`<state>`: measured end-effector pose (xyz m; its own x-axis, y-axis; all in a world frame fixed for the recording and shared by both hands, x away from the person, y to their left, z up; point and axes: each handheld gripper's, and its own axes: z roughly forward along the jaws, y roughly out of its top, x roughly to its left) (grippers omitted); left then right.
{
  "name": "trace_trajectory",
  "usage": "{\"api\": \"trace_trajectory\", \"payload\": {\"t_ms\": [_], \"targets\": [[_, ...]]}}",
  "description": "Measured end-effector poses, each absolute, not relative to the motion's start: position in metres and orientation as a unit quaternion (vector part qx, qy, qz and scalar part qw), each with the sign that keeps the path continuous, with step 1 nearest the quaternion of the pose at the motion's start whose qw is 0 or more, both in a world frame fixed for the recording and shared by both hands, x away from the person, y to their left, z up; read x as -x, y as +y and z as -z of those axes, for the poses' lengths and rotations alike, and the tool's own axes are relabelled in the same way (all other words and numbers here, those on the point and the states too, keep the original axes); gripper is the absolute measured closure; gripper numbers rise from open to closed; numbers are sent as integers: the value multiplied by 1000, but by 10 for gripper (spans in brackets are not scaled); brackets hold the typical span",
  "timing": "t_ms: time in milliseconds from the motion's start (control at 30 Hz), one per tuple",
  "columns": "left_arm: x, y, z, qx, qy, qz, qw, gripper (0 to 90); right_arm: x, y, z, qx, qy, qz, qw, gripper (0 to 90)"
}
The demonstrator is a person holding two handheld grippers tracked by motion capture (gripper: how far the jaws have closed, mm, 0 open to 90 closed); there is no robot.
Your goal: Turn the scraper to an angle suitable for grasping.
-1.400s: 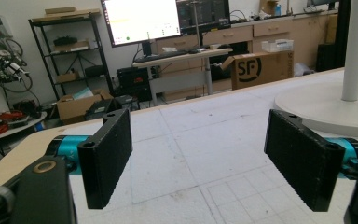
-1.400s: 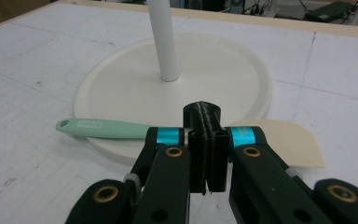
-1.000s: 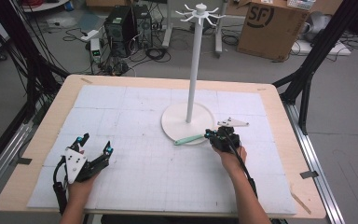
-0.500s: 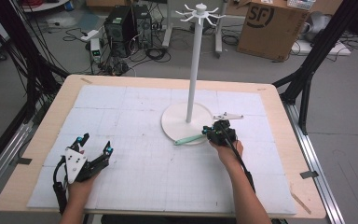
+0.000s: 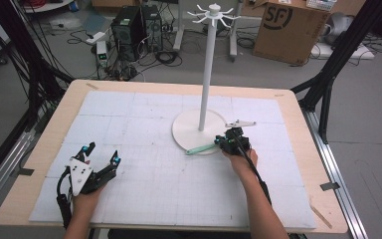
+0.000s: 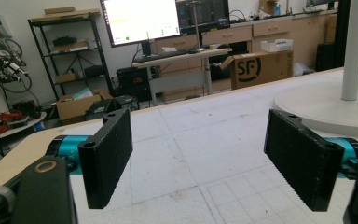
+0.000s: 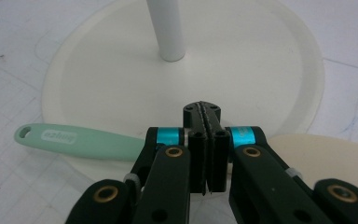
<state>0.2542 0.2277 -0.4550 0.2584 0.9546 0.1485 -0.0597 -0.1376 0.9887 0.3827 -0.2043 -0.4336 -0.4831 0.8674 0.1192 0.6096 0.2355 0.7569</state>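
Right gripper view: the right gripper (image 7: 206, 154) has its jaws clenched tight on the mint-handled spatula (image 7: 70, 139), which lies across the rim of the white stand's base (image 7: 242, 60). Since a second ago that hand has edged in toward the pole (image 5: 206, 74), so a lift to the hooks looks close, while the left gripper (image 5: 101, 155) rests gaping on the mat.

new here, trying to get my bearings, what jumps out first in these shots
A tall white stand with hooks at its top rises from a round base right of the mat's middle. At the base's near edge the right gripper is shut on a utensil with a mint-green handle that sticks out to the left. Near the mat's front left corner the left gripper waits open, with nothing between its jaws.
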Motion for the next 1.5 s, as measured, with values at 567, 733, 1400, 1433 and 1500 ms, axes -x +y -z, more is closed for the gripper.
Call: {"api": "trace_trajectory", "payload": {"t_ms": [567,733,1400,1433,1500], "targets": [[-254,228,455,-586,382,-474,534,242,-384,-201,434,-476,773,-390,156,900],[-254,228,455,-586,382,-474,535,242,-385,-200,434,-476,774,-389,150,900],[-254,228,455,-587,381,-475,534,242,-382,-200,431,-469,780,-389,144,900],[-254,228,455,-587,381,-475,534,242,-383,-200,432,-470,780,-388,144,900],[-254,228,455,-587,382,-475,534,241,-384,-201,433,-475,779,-385,141,895]]}}
